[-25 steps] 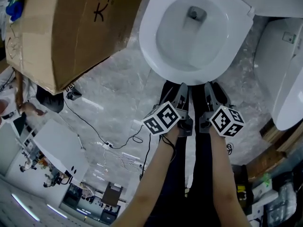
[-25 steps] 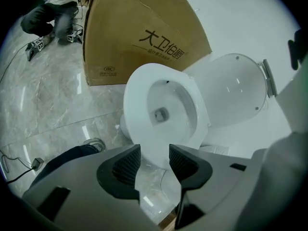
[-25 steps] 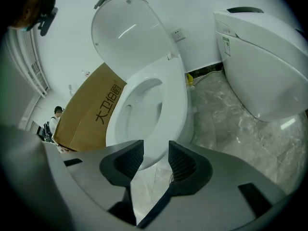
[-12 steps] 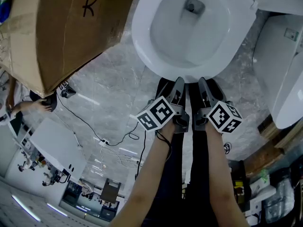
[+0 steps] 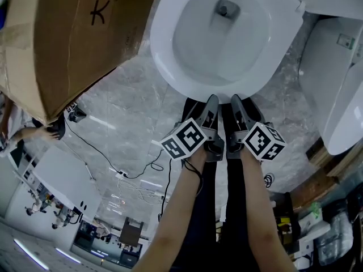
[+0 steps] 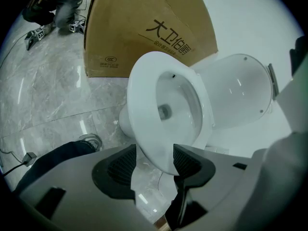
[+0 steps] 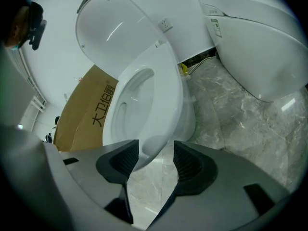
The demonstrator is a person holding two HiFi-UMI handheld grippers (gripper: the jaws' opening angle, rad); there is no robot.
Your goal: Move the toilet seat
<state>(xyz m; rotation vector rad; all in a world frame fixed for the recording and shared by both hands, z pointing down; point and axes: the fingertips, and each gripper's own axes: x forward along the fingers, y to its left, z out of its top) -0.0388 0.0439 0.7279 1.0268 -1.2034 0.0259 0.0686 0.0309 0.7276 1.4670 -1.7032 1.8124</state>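
So here's the deal: the left claw (image 5: 211,100) and right claw (image 5: 235,98) sit side by side, both angled down at the front lip of the toilet seat (image 5: 163,50), which lies flat on the bowl just ahead of the tips. Both sets of jaws have just been opening and are spread wide, with the pads touching nothing. In the left gripper view the seat's front edge lines up right in the gap between the pads. In the right gripper view it's ahead and a bit toward the left pad. My guess is the wide spread lets each claw slip over that lip and pinch it, with two claws sharing the load so the seat lifts evenly instead of twisting on its hinge. The lid (image 7: 109,28) is already up, way out past the seat, so nothing blocks the swing. A cardboard box (image 5: 79,33) stands off the left claw's outer side and a second toilet (image 5: 334,84) off the right claw's, both well clear.
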